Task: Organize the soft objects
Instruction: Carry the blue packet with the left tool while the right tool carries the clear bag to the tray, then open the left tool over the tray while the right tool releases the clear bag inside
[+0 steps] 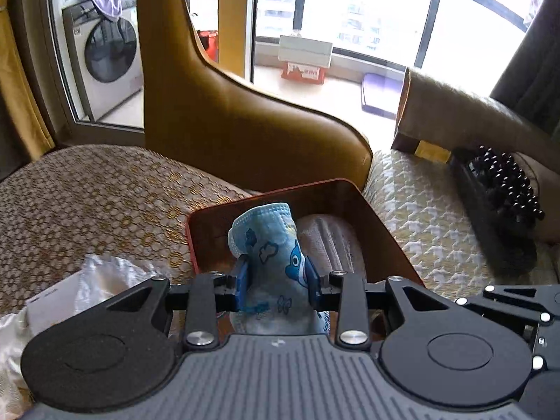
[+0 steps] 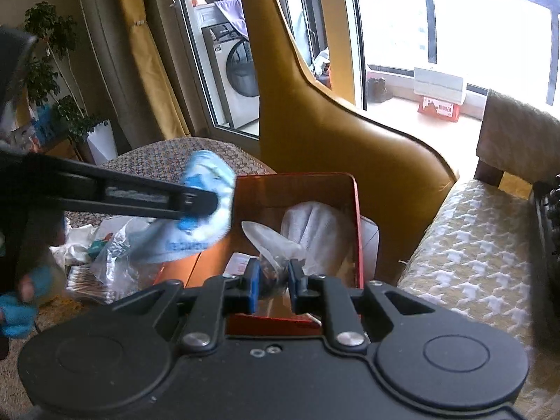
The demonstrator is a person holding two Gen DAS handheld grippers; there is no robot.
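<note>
My left gripper [image 1: 278,281] is shut on a light blue sock with cartoon prints [image 1: 271,245] and holds it upright over the near left part of the red box [image 1: 385,224]. The same sock [image 2: 206,210] shows in the right wrist view, held by the left gripper [image 2: 203,206] at the box's left rim. My right gripper [image 2: 273,281] is shut on a clear plastic bag with dark contents [image 2: 271,245] above the red box [image 2: 355,210]. A white folded cloth [image 2: 315,227] lies inside the box.
The box sits on a patterned sofa seat [image 1: 87,203]. A tan leather chair back [image 1: 217,105] rises behind it. A white-patterned cushion [image 1: 427,231] and a black studded slipper [image 1: 500,206] lie right. Crumpled plastic bags [image 2: 112,245] lie left of the box.
</note>
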